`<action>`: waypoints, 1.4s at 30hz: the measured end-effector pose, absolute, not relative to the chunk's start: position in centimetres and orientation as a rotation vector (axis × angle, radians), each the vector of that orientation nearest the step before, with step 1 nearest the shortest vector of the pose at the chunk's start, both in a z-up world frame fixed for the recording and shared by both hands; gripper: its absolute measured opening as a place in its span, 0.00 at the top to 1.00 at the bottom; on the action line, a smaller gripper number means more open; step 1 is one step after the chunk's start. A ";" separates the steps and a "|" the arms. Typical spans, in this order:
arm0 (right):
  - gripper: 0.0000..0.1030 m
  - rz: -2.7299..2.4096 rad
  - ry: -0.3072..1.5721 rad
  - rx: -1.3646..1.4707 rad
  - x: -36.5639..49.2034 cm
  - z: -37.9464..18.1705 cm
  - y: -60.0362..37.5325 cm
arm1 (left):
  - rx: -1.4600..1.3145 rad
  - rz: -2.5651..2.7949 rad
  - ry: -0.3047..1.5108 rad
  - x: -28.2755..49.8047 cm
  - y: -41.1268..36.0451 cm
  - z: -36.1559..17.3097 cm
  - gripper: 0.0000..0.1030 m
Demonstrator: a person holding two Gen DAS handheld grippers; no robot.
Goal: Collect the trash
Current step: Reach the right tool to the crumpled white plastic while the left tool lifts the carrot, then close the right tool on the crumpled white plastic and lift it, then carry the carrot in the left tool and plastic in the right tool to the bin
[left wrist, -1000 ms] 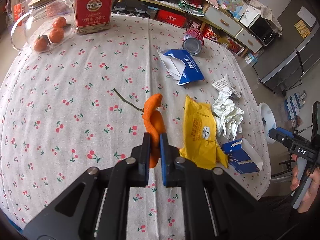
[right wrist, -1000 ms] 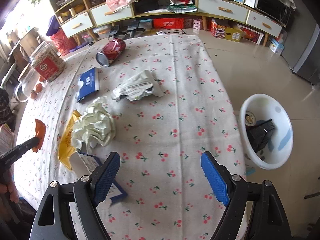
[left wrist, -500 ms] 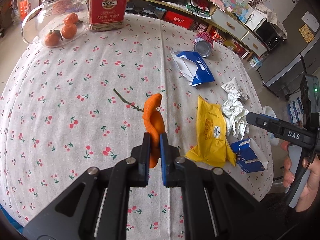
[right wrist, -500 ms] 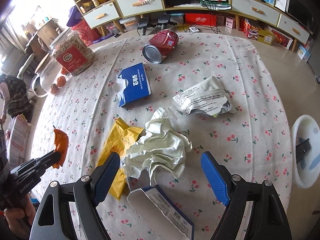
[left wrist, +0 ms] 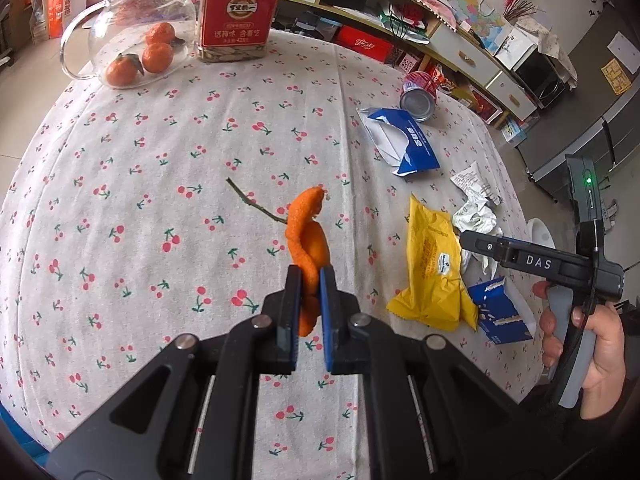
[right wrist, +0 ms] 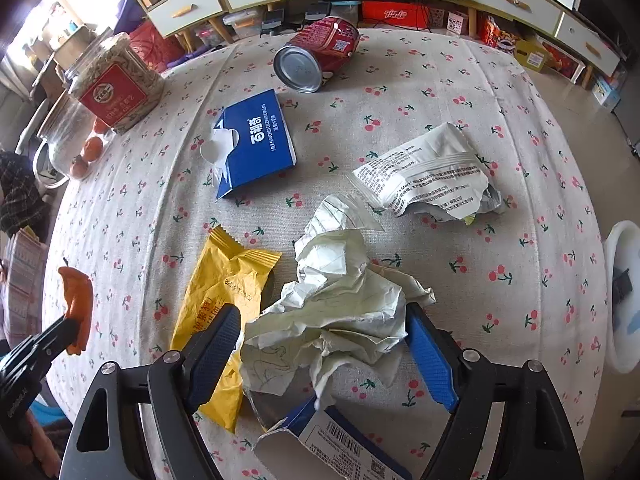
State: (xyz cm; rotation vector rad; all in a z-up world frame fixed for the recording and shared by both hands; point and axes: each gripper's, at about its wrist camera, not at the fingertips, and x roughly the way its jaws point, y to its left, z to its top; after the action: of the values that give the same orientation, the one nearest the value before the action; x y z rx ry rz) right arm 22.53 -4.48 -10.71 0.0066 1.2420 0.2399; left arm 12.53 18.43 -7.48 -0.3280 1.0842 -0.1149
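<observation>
My left gripper (left wrist: 310,280) is shut on an orange peel (left wrist: 306,232) and holds it above the cherry-print tablecloth (left wrist: 160,184); the peel also shows in the right wrist view (right wrist: 78,300). My right gripper (right wrist: 324,332) is open, its jaws on either side of a crumpled white paper (right wrist: 340,300) without closing on it. A yellow wrapper (right wrist: 224,292) lies to its left. A blue carton (right wrist: 332,440) lies under the gripper. A white printed bag (right wrist: 428,176), a blue box (right wrist: 256,140) and a red can (right wrist: 316,56) lie farther off.
A thin twig (left wrist: 256,206) lies on the cloth beyond the peel. A glass jar with tangerines (left wrist: 132,44) and a seed jar (left wrist: 238,12) stand at the far edge. A white bin (right wrist: 622,300) with trash sits on the floor to the right.
My right gripper has moved in over the table and lowered around the crumpled paper. My left gripper has kept hold of the peel and drawn back a little.
</observation>
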 end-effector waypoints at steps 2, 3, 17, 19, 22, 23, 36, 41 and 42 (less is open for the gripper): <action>0.30 0.234 1.242 0.019 22.7 -10.8 -4.8 | -0.329 -0.115 1.083 12.5 18.5 -7.4 0.90; 0.32 0.233 1.243 0.026 22.8 -10.8 -5.0 | -0.330 -0.115 1.083 12.5 18.4 -7.4 0.90; 0.67 0.255 1.191 0.045 21.9 -8.9 -6.9 | -0.324 -0.127 1.066 12.8 17.3 -6.8 0.90; 0.67 0.257 1.178 0.052 21.8 -8.4 -7.3 | -0.323 -0.129 1.063 13.0 17.1 -6.7 0.90; 0.68 0.260 1.160 0.063 21.5 -7.6 -7.9 | -0.323 -0.133 1.059 13.2 16.7 -6.5 0.90; 0.68 0.261 1.154 0.069 21.5 -7.4 -8.2 | -0.322 -0.136 1.057 13.3 16.5 -6.4 0.90; 0.68 0.211 1.070 0.155 20.6 -3.8 -14.8 | -0.302 -0.181 1.035 14.3 13.5 -5.5 0.90; 0.68 0.174 1.055 0.190 19.9 -3.3 -18.3 | -0.287 -0.213 1.032 14.6 11.4 -5.2 0.90; 0.68 0.167 1.052 0.195 19.6 -3.2 -19.0 | -0.284 -0.221 1.032 14.6 10.9 -5.1 0.90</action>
State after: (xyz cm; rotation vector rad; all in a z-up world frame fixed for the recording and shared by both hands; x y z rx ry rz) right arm 19.65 -18.98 -3.24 0.1950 1.0524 0.1671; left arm 14.65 10.94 -5.11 -0.2840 1.0315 -0.2211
